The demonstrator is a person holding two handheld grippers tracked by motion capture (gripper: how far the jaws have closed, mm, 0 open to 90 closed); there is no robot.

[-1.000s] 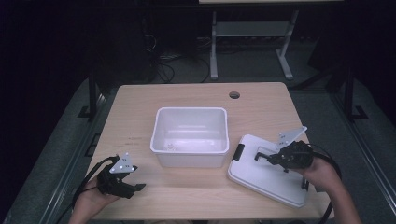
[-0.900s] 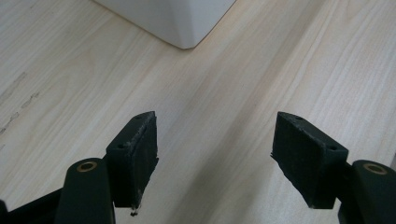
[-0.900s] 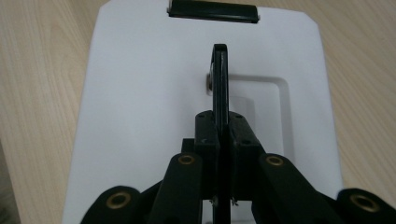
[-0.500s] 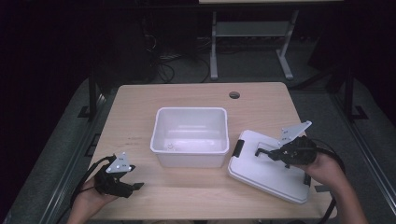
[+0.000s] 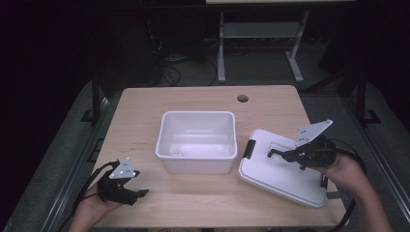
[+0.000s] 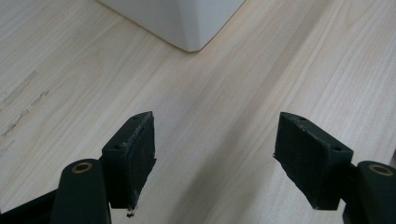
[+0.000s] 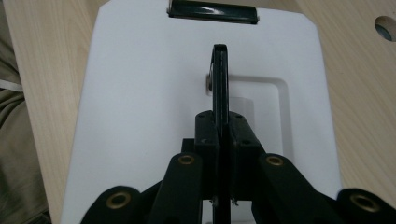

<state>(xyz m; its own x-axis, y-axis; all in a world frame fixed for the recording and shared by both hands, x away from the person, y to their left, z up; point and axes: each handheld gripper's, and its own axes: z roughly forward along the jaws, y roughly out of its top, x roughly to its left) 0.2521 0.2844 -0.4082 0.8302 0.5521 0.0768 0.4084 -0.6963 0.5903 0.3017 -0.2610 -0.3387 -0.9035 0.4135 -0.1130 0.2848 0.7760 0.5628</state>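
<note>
Compared with a second ago, the right gripper (image 5: 278,153) has lifted the lid's black handle (image 7: 219,79) upright and the lid (image 5: 283,169) sits slightly farther toward 3 o'clock; the left gripper (image 5: 140,193) has barely shifted.

The lid is white, a rounded rectangle with a shallow recessed panel and a black latch (image 5: 249,149) on its short edge. It lies flat on the wooden table (image 5: 193,101) at 3 o'clock from the empty white bin (image 5: 197,141), just beside it. Its long axis runs from 10 to 4 o'clock, latch end toward the bin.

The right gripper's jaws are clamped on the thin handle. The left gripper rests at the table's 7 o'clock corner, jaws spread wide over bare wood, pointing toward 3 o'clock.
</note>
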